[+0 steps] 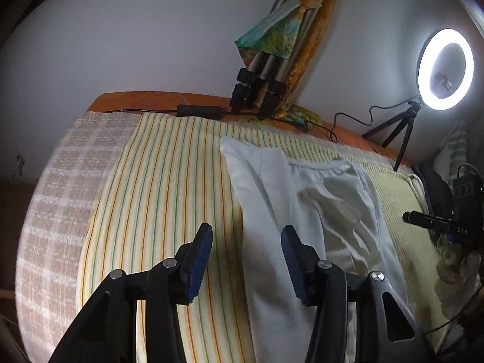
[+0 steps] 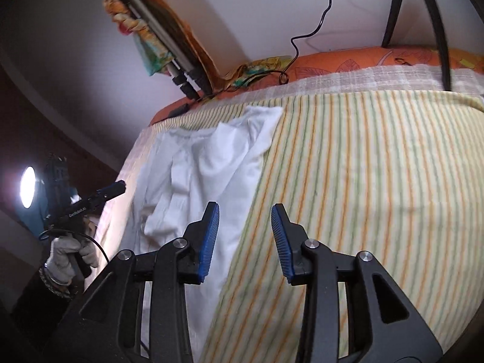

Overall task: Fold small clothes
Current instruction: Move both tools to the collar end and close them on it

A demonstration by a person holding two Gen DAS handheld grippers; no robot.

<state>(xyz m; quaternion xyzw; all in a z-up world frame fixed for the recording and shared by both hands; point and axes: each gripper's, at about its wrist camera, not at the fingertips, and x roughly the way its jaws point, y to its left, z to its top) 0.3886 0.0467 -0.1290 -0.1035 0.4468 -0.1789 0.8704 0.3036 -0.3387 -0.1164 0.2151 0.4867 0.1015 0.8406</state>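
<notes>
In the left wrist view the striped sheet (image 1: 169, 181) fills the left and middle of the frame, and the white garment (image 1: 272, 187) lies on the bed as a long band running from the upper middle down to the lower right. The left gripper (image 1: 246, 260) stands half-wide and empty, its jaws straddling the garment's left edge: the left pad is over stripes, the right pad over white cloth. At the far right edge the right gripper (image 1: 423, 219) shows only side-on.

In the right wrist view the left gripper (image 2: 103, 195) sits at the left edge, in a gloved hand (image 2: 68, 257). The garment (image 2: 211, 163) runs from upper middle to lower left, its long axis along the view. The right gripper (image 2: 245, 239), moderately spread and holding nothing, hovers at its right-hand edge. Judging by this, each gripper is nearest its own long edge, well placed for a lengthwise fold.
</notes>
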